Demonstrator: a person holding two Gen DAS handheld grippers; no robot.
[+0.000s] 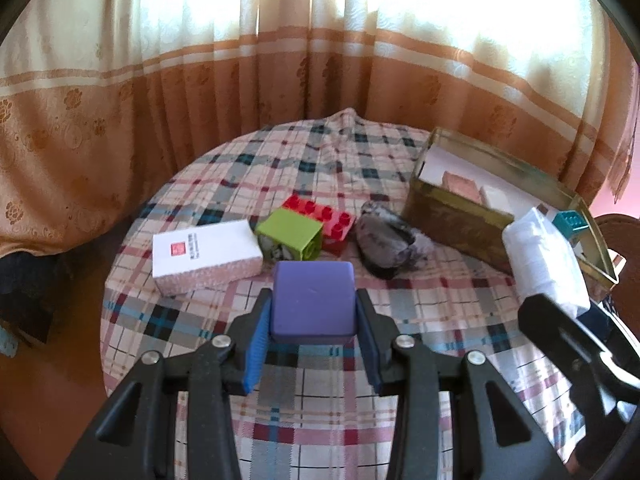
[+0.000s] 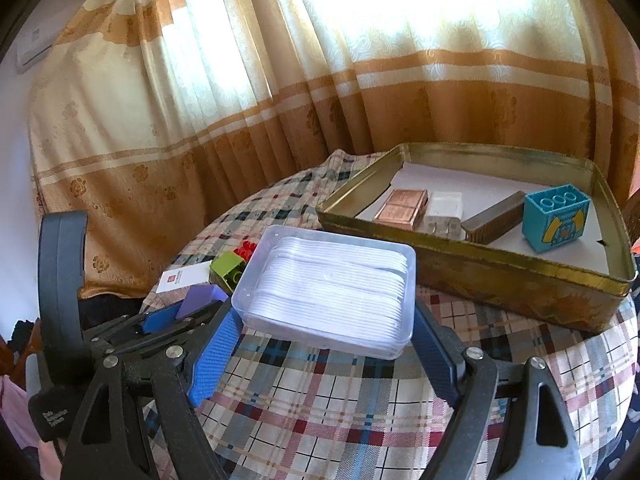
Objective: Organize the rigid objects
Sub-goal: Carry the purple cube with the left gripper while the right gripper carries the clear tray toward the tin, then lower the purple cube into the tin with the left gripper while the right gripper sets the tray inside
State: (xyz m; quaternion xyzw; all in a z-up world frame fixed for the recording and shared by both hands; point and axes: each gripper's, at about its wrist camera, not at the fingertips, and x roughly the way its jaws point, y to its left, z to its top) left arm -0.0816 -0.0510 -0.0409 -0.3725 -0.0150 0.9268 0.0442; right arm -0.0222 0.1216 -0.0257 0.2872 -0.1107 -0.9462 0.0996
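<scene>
Left wrist view: left gripper at 6 o'clock, jaws pinching a purple cube from both sides, blue pads flat against its left and right faces, cube lifted clear of the checked tablecloth. Beyond the cube, toward 12 o'clock, a green block touching a red studded brick just behind it; at 10 o'clock from the cube a white flat box with a small red mark on top; at 1 o'clock a grey crumpled thing, too blurred to name. Further at 2 o'clock a gold tin tray, and in front of its right end the clear plastic box carried by the other tool. Right wrist view: right gripper at 6 o'clock, jaws spread wide yet closed on the clear plastic box, one pad on each short side, box tilted a little, white flat items stacked inside, held above the cloth and just beside the near wall of the tray. Inside the tray, on white paper: a copper-coloured small box, a white small box touching it, a long dark bar lying slanted, and a teal block with a yellow picture, standing upright at 2 o'clock. Left tool with the cube visible at 9 o'clock, near the green block. Orange and cream curtain behind the round table.
</scene>
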